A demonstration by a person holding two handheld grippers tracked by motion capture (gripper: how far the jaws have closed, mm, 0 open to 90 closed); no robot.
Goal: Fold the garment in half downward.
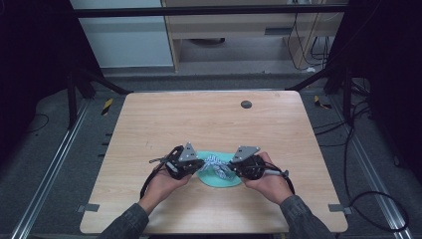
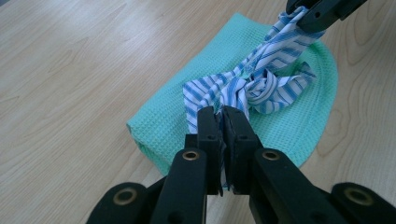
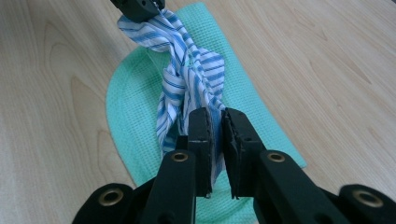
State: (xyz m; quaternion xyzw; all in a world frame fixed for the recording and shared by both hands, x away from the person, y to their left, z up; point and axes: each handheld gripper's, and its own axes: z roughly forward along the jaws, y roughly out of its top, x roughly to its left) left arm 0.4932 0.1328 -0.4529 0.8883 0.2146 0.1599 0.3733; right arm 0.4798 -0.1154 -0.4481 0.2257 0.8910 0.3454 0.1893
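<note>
A blue-and-white striped cloth strip (image 2: 254, 86) is knotted in its middle above a mint-green waffle cloth (image 2: 196, 100) that lies on the table. My left gripper (image 2: 221, 112) is shut on one end of the strip. My right gripper (image 3: 217, 114) is shut on the other end of the striped strip (image 3: 187, 79), over the green cloth (image 3: 130, 112). In the high view the left gripper (image 1: 199, 165) and the right gripper (image 1: 233, 168) face each other, with the striped strip (image 1: 216, 163) stretched between them above the green cloth (image 1: 219, 181).
The wooden table (image 1: 199, 119) has bare surface all around the cloths. A small dark round disc (image 1: 246, 104) sits near its far edge. Black frame posts and cables stand around the table on the floor.
</note>
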